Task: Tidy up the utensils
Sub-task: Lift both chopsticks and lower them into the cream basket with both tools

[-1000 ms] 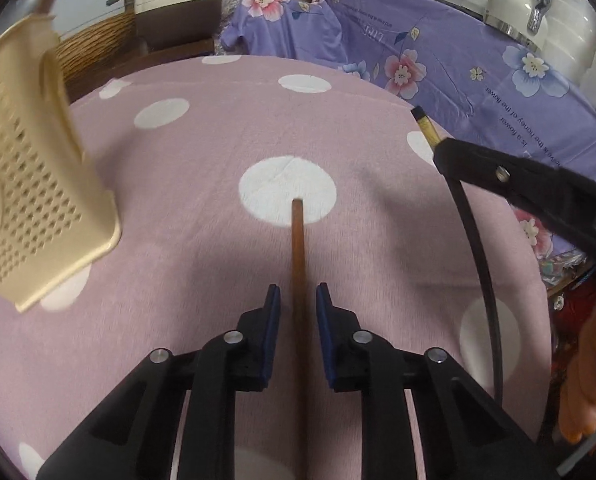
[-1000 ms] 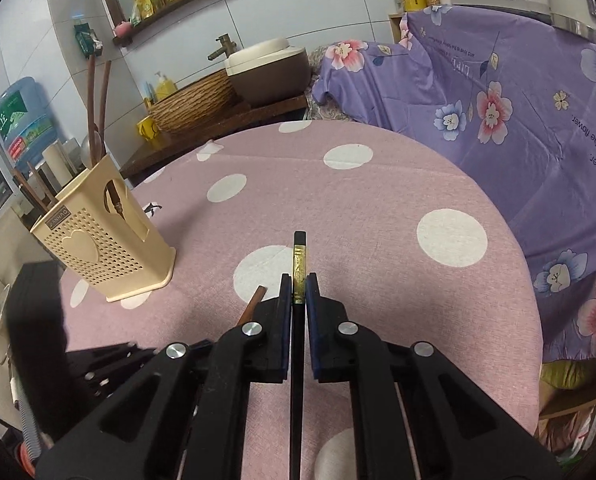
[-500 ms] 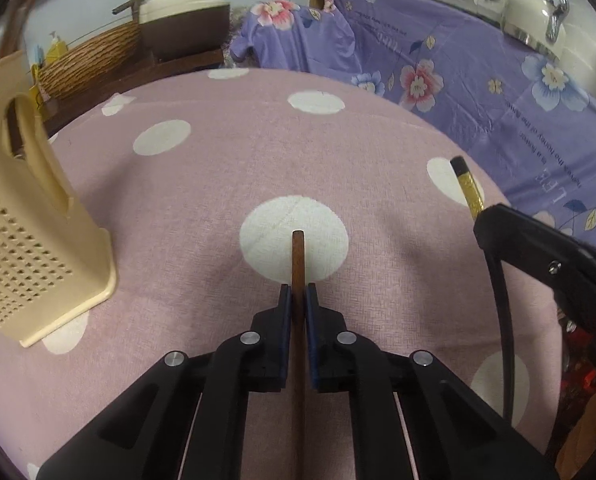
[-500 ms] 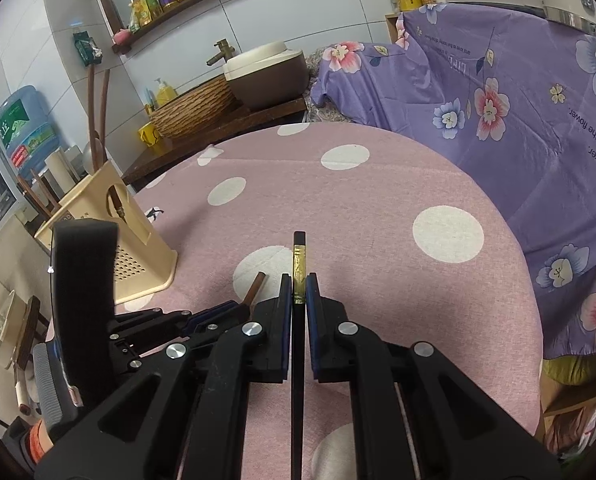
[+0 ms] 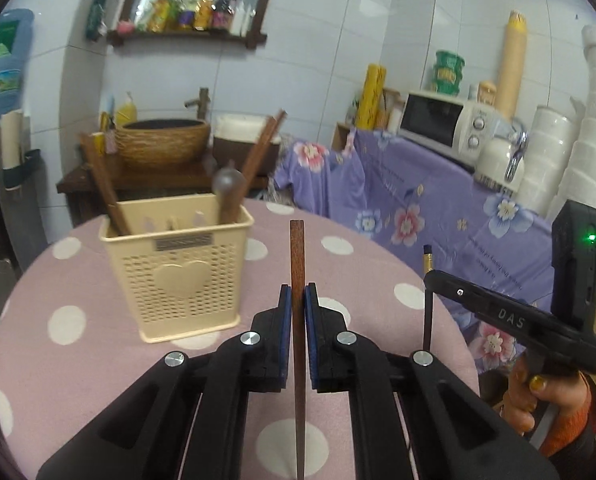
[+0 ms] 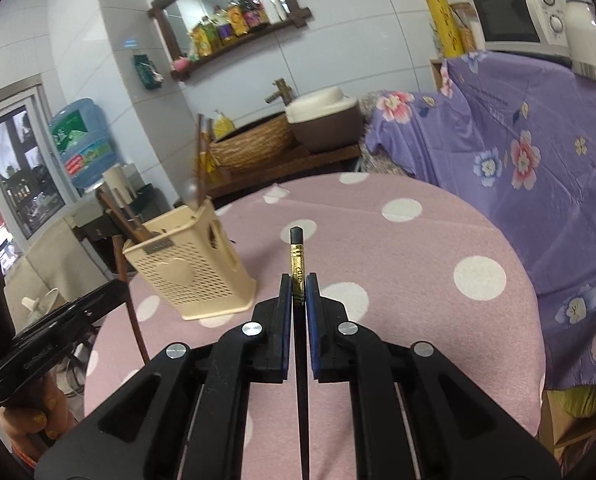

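My left gripper (image 5: 298,294) is shut on a brown wooden chopstick (image 5: 296,256) and holds it lifted off the table, tip pointing up and away. My right gripper (image 6: 298,284) is shut on a black chopstick with a gold band (image 6: 297,256), also lifted. A cream perforated utensil basket (image 5: 181,268) stands on the pink dotted tablecloth (image 5: 77,360), ahead and left of both grippers; it also shows in the right wrist view (image 6: 189,268). It holds several brown chopsticks and a ladle. The right gripper with its black chopstick shows at the right of the left wrist view (image 5: 428,280).
The round table's right edge drops off toward a purple flowered cloth (image 6: 538,160) covering a counter with a microwave (image 5: 438,124). A wicker basket (image 5: 161,142) and a brown basin (image 6: 322,120) sit on a wooden stand behind the table.
My left gripper closed on the brown chopstick and raised it off the table. Both grippers tilted up and now face the basket, which stands in front of them.
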A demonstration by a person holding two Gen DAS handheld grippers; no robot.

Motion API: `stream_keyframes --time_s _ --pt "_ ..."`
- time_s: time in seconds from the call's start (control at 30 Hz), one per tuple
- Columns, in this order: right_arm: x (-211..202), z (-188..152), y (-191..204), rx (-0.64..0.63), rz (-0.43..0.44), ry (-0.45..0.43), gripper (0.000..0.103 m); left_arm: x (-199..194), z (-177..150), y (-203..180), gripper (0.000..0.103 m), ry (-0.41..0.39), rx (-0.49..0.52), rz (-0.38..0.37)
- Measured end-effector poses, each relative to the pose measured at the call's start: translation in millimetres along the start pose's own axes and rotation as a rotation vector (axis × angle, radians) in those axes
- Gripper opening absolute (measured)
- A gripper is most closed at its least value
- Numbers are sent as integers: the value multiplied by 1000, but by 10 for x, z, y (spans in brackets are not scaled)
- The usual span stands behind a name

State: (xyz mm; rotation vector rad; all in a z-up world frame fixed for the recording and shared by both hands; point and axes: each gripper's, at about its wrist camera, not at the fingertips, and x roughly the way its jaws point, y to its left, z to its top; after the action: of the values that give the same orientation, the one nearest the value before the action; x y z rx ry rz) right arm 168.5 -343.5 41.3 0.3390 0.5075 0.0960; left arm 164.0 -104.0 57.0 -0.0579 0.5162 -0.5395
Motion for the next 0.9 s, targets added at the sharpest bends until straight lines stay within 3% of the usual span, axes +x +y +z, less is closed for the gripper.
stream_keyframes --time_s 0.13,0.33,0.57,0.73,0.9 --pt "-108 17 177 -31 28 -18 8 -230 -31 178 8 -42 -48 10" --pt "-83 18 371 -73 45 -9 8 -271 -45 434 8 -52 -127 14" --pt "-88 108 537 -105 67 -21 8 -403 54 545 8 -101 -144 26" --pt "-59 399 808 -149 113 -50 8 -507 348 593 8 -160 -124 40" --pt "-97 979 1226 -203 146 -140 8 -654 975 690 8 -254 -112 68"
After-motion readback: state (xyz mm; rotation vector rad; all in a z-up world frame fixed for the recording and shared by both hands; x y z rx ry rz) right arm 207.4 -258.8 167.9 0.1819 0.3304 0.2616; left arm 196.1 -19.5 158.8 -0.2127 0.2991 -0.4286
